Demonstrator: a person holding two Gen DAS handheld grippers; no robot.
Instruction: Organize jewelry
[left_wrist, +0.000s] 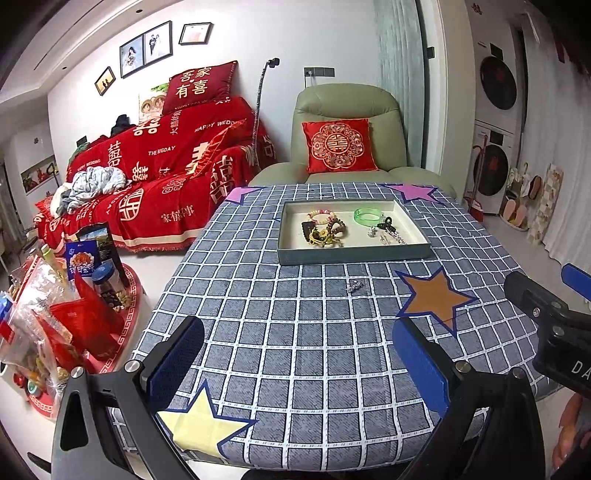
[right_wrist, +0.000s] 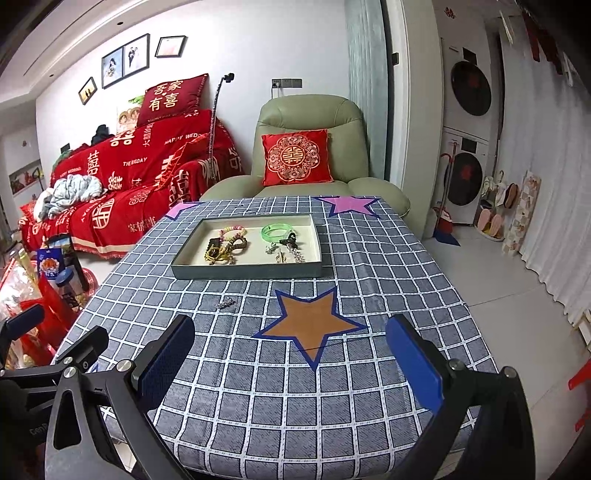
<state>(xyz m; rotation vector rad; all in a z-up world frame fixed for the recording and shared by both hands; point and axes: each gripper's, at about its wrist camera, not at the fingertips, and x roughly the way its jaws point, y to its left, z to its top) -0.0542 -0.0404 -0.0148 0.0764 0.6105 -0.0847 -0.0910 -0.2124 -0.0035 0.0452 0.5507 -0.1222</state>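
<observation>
Left wrist view – both tongs, left tongs (left_wrist: 299, 363) and right tongs (right_wrist: 291, 363), hover level, spread apart, empty.

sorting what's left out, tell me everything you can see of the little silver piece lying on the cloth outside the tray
The small silver piece looks like shiny, knobbly metal, perhaps a clip or charm; its exact type is too small to tell. It lies flat on the grey checked tablecloth, alone, in front of the tray and apart from it, left of the orange star. Neither gripper touches it.
</observation>
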